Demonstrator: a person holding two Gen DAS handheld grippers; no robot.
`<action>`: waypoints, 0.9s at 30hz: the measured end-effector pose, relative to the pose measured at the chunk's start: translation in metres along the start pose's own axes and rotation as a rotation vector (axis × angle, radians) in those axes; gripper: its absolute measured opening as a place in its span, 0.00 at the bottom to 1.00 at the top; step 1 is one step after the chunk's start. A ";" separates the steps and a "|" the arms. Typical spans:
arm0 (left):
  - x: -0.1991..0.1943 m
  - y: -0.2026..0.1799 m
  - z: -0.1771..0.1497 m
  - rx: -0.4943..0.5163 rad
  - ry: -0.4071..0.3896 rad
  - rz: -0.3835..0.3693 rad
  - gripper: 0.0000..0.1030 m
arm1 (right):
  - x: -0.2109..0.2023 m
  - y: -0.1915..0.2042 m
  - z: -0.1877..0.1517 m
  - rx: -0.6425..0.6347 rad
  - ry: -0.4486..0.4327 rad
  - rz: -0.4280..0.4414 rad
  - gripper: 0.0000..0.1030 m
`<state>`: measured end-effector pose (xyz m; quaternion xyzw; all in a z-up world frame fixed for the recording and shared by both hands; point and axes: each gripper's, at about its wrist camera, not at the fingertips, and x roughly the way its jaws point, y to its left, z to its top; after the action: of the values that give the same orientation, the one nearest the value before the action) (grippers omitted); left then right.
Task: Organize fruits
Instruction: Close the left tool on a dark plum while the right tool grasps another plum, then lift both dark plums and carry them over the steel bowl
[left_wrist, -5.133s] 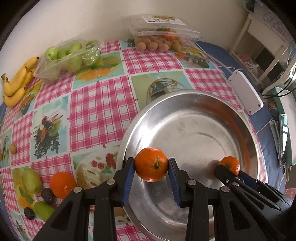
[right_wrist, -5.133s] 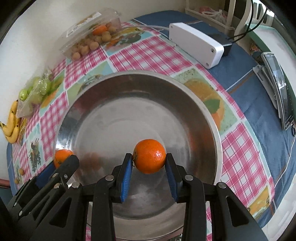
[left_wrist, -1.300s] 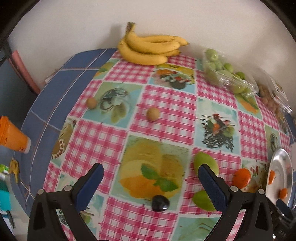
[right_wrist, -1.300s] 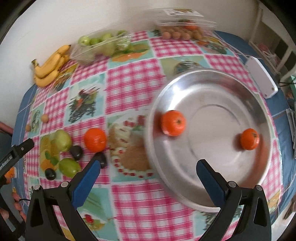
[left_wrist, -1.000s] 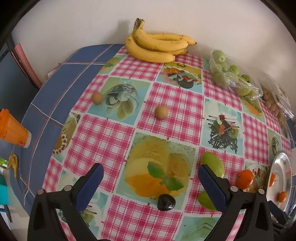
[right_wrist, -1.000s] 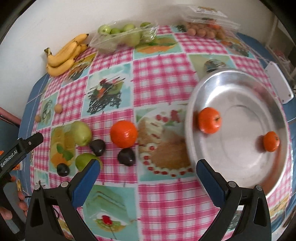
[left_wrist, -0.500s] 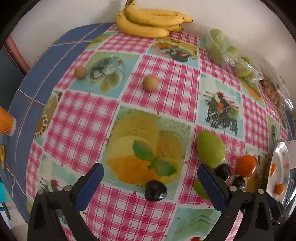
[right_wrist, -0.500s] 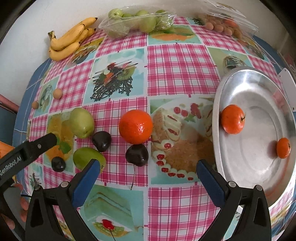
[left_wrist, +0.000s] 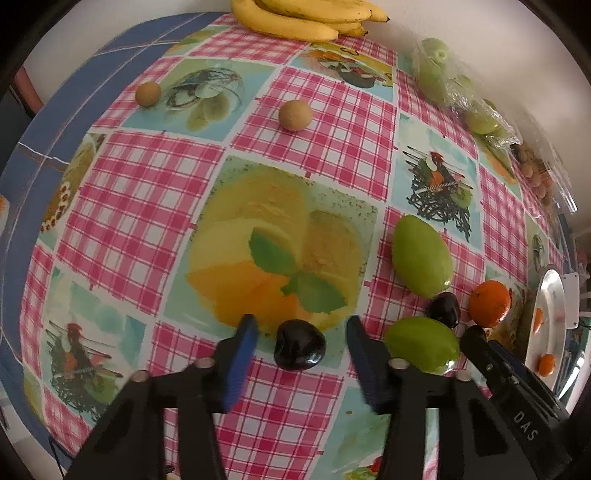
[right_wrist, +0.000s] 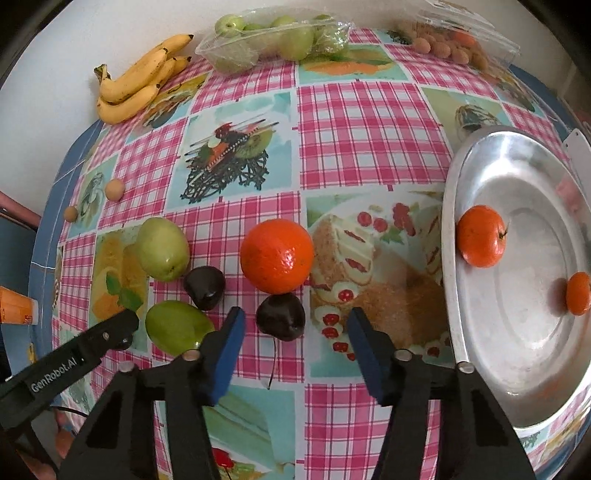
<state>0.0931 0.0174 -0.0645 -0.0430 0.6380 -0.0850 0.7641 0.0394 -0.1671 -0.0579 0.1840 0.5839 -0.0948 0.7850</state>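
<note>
left gripper (left_wrist: 299, 332) fingers parted around dark cherry (left_wrist: 300, 350), right gripper (right_wrist: 293, 325) fingers parted around second cherry (right_wrist: 280, 316), neither gripped

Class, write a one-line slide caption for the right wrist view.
Open right gripper poised around a dark cherry beside an orange, two oranges already in the metal bowl.

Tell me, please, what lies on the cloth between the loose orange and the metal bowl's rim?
Nothing: in the right wrist view, only bare printed tablecloth separates the round loose orange from the shiny metal bowl.
</note>
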 end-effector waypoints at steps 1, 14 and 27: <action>0.000 0.000 -0.001 -0.006 0.000 -0.005 0.40 | 0.001 0.001 0.001 -0.002 0.000 0.007 0.48; -0.009 0.006 0.007 -0.014 -0.014 -0.025 0.28 | 0.001 0.003 0.001 -0.006 0.013 0.057 0.26; -0.046 0.002 0.015 0.004 -0.110 -0.063 0.28 | -0.042 -0.005 0.001 0.012 -0.070 0.074 0.26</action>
<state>0.1001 0.0268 -0.0177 -0.0660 0.5933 -0.1077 0.7950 0.0261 -0.1746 -0.0179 0.2069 0.5483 -0.0757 0.8068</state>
